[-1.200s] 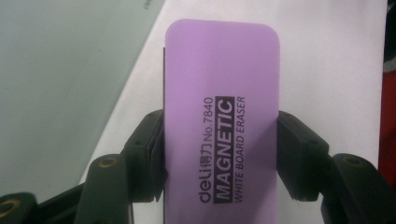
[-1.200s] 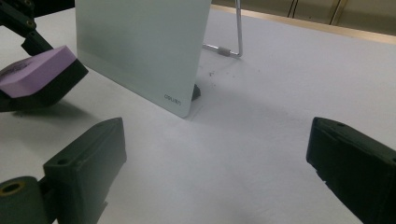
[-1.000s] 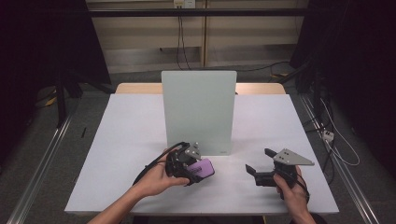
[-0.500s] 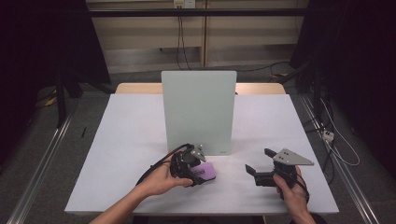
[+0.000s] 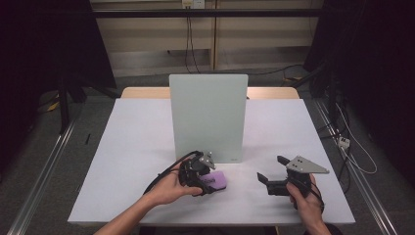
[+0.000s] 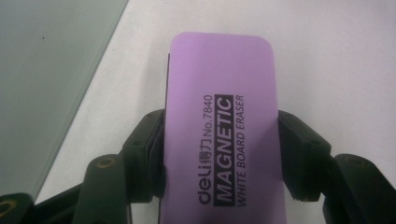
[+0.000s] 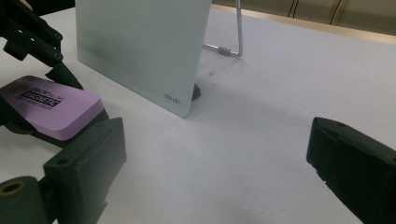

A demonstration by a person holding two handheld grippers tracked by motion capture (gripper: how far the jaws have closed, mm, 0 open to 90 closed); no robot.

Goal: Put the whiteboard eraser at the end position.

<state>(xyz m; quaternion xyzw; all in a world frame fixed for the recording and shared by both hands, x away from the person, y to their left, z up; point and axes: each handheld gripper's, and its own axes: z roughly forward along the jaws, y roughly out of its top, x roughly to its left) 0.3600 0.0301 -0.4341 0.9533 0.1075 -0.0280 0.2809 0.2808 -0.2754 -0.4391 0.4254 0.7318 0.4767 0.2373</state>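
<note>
The left gripper (image 6: 222,154) view shows its jaws clamping the purple eraser (image 6: 222,121), label readable. The right gripper (image 5: 274,177) view shows its own jaws wide apart beside the upright glass board (image 7: 140,46) on the counter (image 7: 261,140).

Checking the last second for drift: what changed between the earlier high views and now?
The left gripper with the purple magnetic whiteboard eraser came down and toward the person, and tipped from raised to lying flat at the white table. Its jaws stay clamped on the eraser's long sides. The open right gripper and the upright pale-green glass board kept their places.
</note>
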